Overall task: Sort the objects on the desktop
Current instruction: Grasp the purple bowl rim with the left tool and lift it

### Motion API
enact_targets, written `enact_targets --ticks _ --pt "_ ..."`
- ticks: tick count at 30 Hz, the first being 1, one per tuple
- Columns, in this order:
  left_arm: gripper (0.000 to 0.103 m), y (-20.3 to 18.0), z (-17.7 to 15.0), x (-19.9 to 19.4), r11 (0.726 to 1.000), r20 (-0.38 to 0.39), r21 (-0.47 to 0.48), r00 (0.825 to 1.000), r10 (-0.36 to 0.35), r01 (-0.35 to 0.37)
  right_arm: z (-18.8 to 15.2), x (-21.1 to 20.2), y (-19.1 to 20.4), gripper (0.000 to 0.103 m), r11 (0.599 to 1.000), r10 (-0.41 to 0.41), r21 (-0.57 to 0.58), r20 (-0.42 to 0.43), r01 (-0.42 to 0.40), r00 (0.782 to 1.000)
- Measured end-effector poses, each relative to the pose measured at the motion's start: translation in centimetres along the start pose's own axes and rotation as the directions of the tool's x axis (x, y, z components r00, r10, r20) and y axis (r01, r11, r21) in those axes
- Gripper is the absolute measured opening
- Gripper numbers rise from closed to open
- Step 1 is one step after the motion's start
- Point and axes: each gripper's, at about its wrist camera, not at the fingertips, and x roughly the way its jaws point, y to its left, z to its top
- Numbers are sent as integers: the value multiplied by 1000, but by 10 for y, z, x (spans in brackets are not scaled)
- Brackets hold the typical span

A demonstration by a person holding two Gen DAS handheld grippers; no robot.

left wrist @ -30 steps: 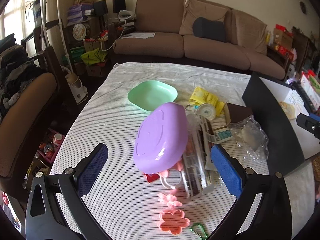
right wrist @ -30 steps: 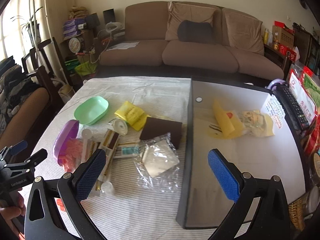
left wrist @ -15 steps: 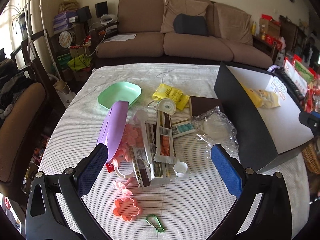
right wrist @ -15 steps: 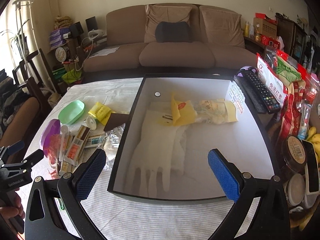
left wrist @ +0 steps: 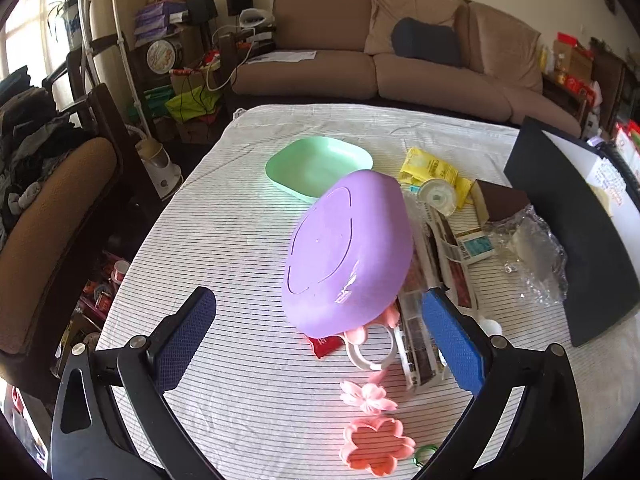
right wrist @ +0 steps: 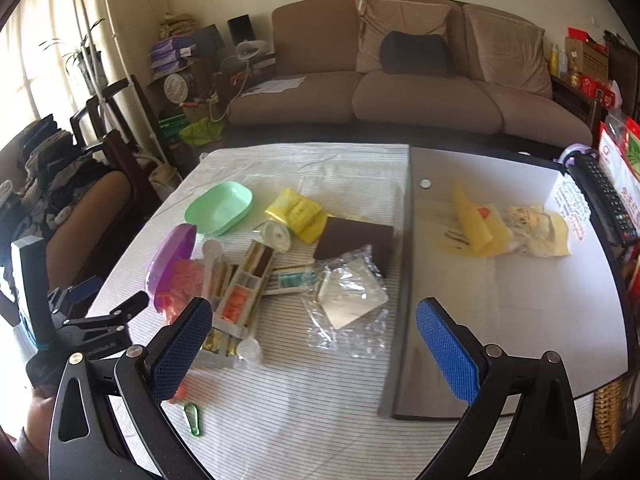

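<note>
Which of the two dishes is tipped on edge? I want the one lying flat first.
The purple dish, propped on the clutter, is tipped; the green dish behind it lies flat.

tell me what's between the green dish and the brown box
In the right wrist view, yellow packets and a round tape roll lie between the green dish and brown box.

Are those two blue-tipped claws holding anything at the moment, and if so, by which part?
Nothing is held. The left gripper is open, hanging over the tilted purple dish without touching it. The right gripper is open too, over the striped tablecloth.
</note>
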Motion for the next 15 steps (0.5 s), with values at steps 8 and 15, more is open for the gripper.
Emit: enact_targets --ticks 8,15 --pt "76 -7 -6 37 997 -16 68 999 -48 49 8 35 35 103 999 41 -6 -24 -41 999" --pt "50 12 0 37 982 -26 -14 982 -190 189 -1 55 45 103 997 66 -21 -58 -68 996"
